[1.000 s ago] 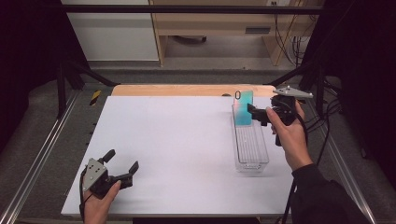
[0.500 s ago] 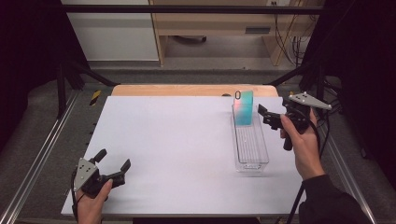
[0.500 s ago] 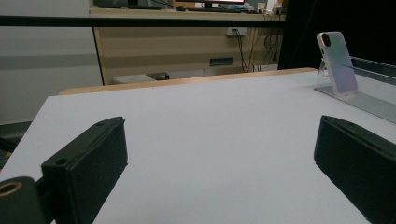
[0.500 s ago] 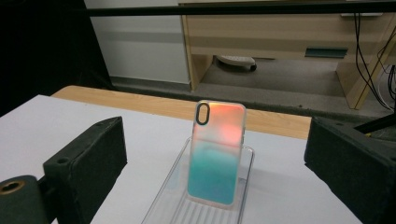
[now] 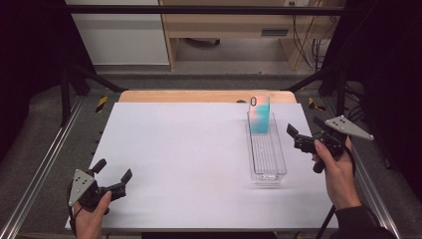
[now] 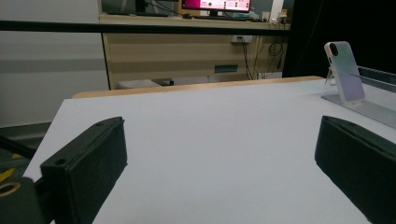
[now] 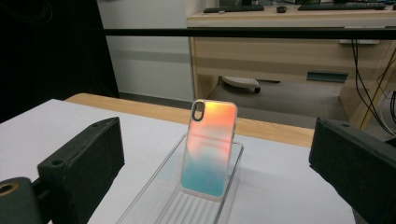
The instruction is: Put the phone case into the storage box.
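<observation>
Since a second ago the right gripper (image 5: 302,140) is backing away from the phone case (image 5: 259,115), which is staying propped upright at the far end of the clear tray (image 5: 267,172); the hand is now sitting just off the tray's 3 o'clock side, and the left gripper (image 5: 113,176) is drifting down toward the 7 o'clock corner of the white table (image 5: 179,149). Both sets of jaws are standing wide with nothing between them, clear enough in the left gripper view (image 6: 224,177) and the right gripper view (image 7: 215,182). So it's looking like a release that's wrapping up, or maybe a re-approach getting lined up, can't really say which. Either way the person is doing well to keep the right gripper travelling straight out toward 3 o'clock rather than sweeping across the tray wall, because that case (image 7: 210,148) is leaning tall and tilted on a narrow edge and probably tips with a light nudge. If the case is getting picked again, the jaws are better off coming in level on its two long side edges, low-ish, and closing slowly so it isn't sliding on the ribbed plastic. The left hand is fine parked well apart, out of the way.
</observation>
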Motion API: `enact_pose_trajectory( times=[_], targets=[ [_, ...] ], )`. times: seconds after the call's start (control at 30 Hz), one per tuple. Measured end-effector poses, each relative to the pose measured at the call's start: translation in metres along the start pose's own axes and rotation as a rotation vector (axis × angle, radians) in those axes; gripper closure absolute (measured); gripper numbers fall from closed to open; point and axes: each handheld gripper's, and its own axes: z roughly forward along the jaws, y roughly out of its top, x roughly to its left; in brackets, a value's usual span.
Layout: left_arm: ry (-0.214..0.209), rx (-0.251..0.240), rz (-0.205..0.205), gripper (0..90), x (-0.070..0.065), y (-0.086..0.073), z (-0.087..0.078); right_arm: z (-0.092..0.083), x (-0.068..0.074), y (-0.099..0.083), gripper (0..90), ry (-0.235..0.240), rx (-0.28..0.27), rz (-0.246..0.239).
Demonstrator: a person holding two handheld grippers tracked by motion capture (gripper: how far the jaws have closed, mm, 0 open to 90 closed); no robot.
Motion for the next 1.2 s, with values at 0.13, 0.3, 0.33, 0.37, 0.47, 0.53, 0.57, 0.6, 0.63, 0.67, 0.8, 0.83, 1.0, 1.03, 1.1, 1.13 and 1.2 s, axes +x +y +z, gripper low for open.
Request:
enact_pose_trajectory(
  times=[0.13,0.3,0.33,0.37,0.47,0.53,0.57,0.6,0.63,0.67,0.8,0.83,1.0,1.03,1.1,1.13,1.2],
  targets=[
    [0.000,-0.002,-0.004,1.9,0.001,0.000,-0.001,-0.009,-0.003,-0.010,3.5,-0.004,-0.010,0.007],
    [-0.009,-0.003,0.000,1.9,0.001,0.000,-0.001,-0.021,-0.007,-0.023,3.5,0.001,-0.023,0.008],
    [-0.010,-0.003,0.000,1.9,0.001,0.000,-0.001,-0.023,-0.007,-0.026,3.5,0.000,-0.025,0.004],
    [-0.011,-0.003,-0.001,1.9,0.001,0.000,-0.001,-0.025,-0.007,-0.027,3.5,0.002,-0.024,-0.002],
    [-0.013,-0.004,-0.001,1.9,0.001,0.000,-0.001,-0.031,-0.008,-0.034,3.6,0.004,-0.027,-0.015],
    [-0.014,-0.005,-0.001,1.9,0.001,0.000,-0.001,-0.034,-0.007,-0.038,3.7,0.009,-0.029,-0.017],
    [-0.015,-0.005,-0.001,1.9,0.001,-0.001,-0.001,-0.036,-0.007,-0.040,3.7,0.013,-0.031,-0.019],
    [-0.015,-0.005,-0.001,1.9,0.001,-0.001,-0.001,-0.037,-0.007,-0.042,3.8,0.016,-0.033,-0.024],
    [-0.016,-0.005,-0.001,1.9,0.001,-0.001,-0.001,-0.039,-0.006,-0.045,3.8,0.017,-0.033,-0.027],
    [-0.017,-0.005,-0.001,1.9,0.001,-0.001,-0.001,-0.040,-0.006,-0.047,3.8,0.020,-0.036,-0.029],
    [-0.019,-0.007,-0.001,1.9,0.000,-0.001,-0.001,-0.044,-0.005,-0.056,3.8,0.030,-0.039,-0.022],
    [-0.019,-0.007,-0.001,1.9,0.000,-0.001,-0.001,-0.045,-0.004,-0.059,3.8,0.034,-0.039,-0.015],
    [-0.021,-0.007,0.000,1.9,0.000,-0.001,-0.001,-0.049,-0.004,-0.070,3.7,0.047,-0.028,-0.019],
    [-0.022,-0.006,0.001,1.9,0.000,-0.001,-0.001,-0.049,-0.003,-0.073,3.7,0.052,-0.030,-0.018],
    [-0.024,-0.006,0.002,1.9,0.000,-0.001,-0.001,-0.050,-0.003,-0.077,3.7,0.055,-0.028,-0.026],
    [-0.024,-0.006,0.003,1.9,-0.001,-0.001,-0.001,-0.051,-0.002,-0.079,3.7,0.058,-0.027,-0.028],
    [-0.025,-0.006,0.004,1.9,-0.001,-0.001,-0.001,-0.051,-0.002,-0.082,3.4,0.063,-0.027,-0.032]
  ],
)
